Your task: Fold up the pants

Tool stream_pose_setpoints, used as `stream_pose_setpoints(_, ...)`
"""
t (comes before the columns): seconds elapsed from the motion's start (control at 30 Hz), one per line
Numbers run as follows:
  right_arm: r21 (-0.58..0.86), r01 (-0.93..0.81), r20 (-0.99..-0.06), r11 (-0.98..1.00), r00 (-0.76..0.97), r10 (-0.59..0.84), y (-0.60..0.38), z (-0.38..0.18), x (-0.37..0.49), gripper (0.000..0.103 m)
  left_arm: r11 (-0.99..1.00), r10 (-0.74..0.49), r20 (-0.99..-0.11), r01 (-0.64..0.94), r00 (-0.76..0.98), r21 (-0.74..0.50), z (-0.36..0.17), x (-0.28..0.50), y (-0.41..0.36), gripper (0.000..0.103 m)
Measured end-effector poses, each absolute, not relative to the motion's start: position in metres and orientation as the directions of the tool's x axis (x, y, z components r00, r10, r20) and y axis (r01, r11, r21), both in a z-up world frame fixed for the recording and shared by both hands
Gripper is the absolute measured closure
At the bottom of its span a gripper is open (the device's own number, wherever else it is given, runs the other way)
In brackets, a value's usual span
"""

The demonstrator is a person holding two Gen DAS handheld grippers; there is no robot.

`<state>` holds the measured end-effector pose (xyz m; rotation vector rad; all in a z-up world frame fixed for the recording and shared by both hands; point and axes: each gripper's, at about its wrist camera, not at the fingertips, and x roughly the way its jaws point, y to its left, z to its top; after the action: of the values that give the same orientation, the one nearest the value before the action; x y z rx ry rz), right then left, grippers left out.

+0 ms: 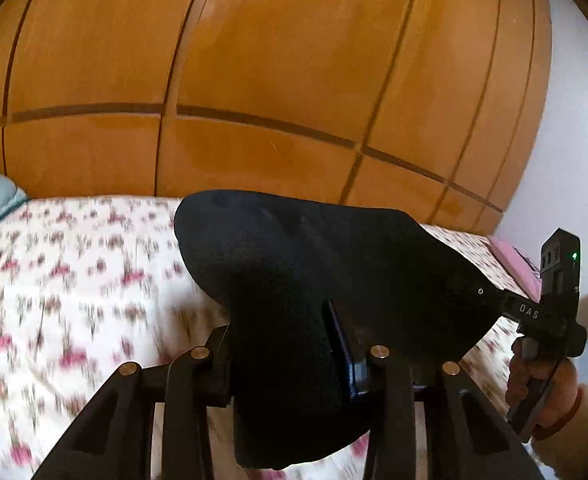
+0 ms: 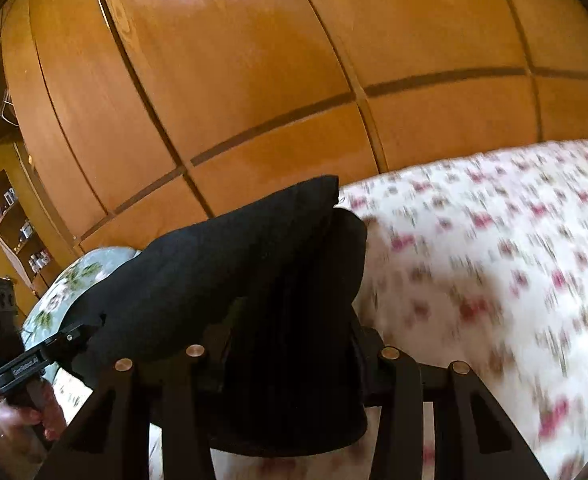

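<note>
Pants of soft black fabric (image 1: 294,280) hang bunched between my two tongs, lifted above the bed with its white, pink-flowered sheet (image 1: 73,280). My left tongs (image 1: 294,364) are clamped on one end of the cloth, my right tongs (image 2: 289,360) on the other. Blur hides the folds, so I judge only that folding seems barely begun: laying flat and doubling over remain.
</note>
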<state>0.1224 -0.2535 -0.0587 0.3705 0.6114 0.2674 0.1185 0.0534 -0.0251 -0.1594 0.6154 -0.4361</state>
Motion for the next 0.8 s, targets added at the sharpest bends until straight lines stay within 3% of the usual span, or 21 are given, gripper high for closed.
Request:
stream_pose_setpoints(0.2, 0.393, -0.133, -0.485, 0.910, 0.811, 0.328, -0.255, -0.061, 0.197, 0.059, 0.918, -0.397, -0.515, 0.331, 0.760, -0.220, -0.042, 0.194, 0.042, 0.064)
stream_pose_setpoints(0.3, 0.402, -0.101, -0.501, 0.910, 0.808, 0.311, -0.262, -0.078, 0.226, 0.059, 0.929, -0.370, -0.574, 0.302, 0.730, -0.214, -0.066, 0.225, 0.037, 0.064)
stream_pose_setpoints(0.4, 0.380, -0.001, -0.582, 0.925, 0.777, 0.240, -0.269, -0.107, 0.244, 0.051, 0.936, -0.352, -0.596, 0.293, 0.722, -0.198, -0.090, 0.232, 0.034, 0.045)
stream_pose_setpoints(0.47, 0.421, 0.031, -0.574, 0.906, 0.782, 0.241, -0.278, -0.114, 0.242, 0.046, 0.937, -0.349, -0.599, 0.267, 0.721, -0.225, -0.092, 0.234, 0.041, 0.029)
stream_pose_setpoints(0.6, 0.410, 0.039, -0.582, 0.911, 0.781, 0.228, -0.277, -0.115, 0.243, 0.040, 0.931, -0.363, -0.603, 0.249, 0.711, -0.266, -0.098, 0.236, 0.047, 0.026)
stream_pose_setpoints(0.8, 0.358, 0.083, -0.590, 0.930, 0.792, 0.157, -0.273, -0.112, 0.241, 0.028, 0.965, -0.261, -0.592, 0.220, 0.763, -0.142, -0.087, 0.219, 0.032, 0.026)
